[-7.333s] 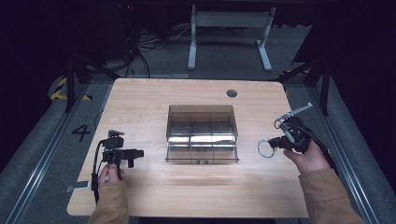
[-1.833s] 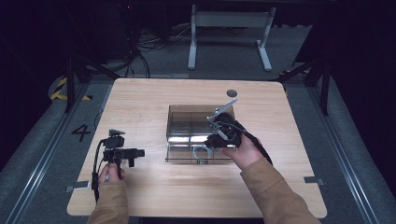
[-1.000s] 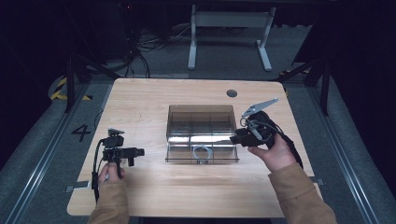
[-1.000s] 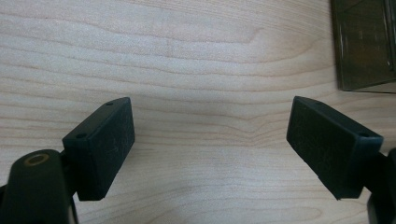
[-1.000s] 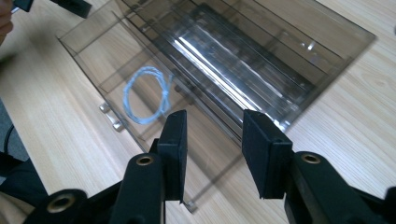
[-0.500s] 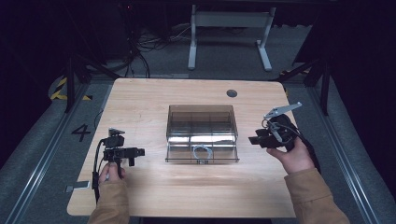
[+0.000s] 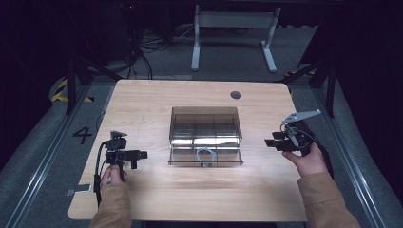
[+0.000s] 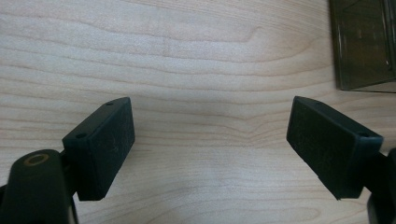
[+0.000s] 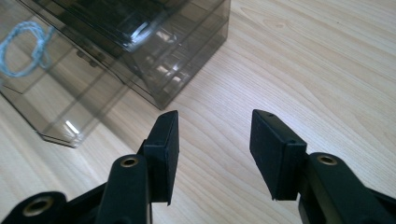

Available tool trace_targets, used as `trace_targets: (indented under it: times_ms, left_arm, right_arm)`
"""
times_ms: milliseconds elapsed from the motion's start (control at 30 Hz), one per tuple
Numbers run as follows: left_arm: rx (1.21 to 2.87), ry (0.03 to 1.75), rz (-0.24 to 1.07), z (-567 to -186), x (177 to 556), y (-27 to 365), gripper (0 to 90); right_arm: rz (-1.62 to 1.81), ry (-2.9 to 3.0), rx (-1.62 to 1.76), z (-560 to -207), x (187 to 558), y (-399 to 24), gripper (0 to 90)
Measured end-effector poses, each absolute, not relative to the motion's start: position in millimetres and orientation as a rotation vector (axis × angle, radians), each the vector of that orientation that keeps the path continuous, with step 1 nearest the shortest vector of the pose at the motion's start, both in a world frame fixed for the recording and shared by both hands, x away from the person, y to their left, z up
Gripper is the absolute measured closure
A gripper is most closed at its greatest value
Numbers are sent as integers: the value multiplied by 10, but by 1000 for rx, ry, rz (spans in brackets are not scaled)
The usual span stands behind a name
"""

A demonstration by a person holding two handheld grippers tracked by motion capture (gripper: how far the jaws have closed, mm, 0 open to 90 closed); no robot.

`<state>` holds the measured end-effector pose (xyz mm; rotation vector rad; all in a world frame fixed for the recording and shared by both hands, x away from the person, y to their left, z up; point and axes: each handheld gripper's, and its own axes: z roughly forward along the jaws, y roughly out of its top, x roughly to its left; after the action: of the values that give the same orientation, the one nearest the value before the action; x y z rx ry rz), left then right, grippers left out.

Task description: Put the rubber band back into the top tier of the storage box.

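The wooden surface is carrying a smoked box holding the ring. Your right hand-held gripper, jaws just opening, is withdrawing empty; left hand-held gripper is idling released. Next: park.

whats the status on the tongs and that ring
Left tongs open, empty. Right tongs just opening, empty. Pale ring in smoked clear box. Nothing in the way.

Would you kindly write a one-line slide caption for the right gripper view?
Right gripper with open, empty jaws above the wooden table, beside the smoky clear box holding a pale blue ring.
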<state>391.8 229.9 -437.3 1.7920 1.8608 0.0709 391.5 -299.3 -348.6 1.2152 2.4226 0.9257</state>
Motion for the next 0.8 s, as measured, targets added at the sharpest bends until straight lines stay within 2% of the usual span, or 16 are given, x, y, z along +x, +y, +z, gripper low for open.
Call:
trace_targets:
  times_ms: [200, 400, 800]
  left_arm:
    - [1792, 1859, 72, -4374, 3923, 2299, 161]
    - [1802, 1854, 66, -4372, 3929, 2299, 161]
    - [1803, 1853, 67, -4374, 3932, 2294, 160]
  right_arm:
    - [928, 2412, 1244, -3707, 3951, -3107, 527]
    - [959, 2413, 1229, -3862, 3947, -3189, 486]
    - [928, 2457, 1214, -4089, 3915, -3169, 480]
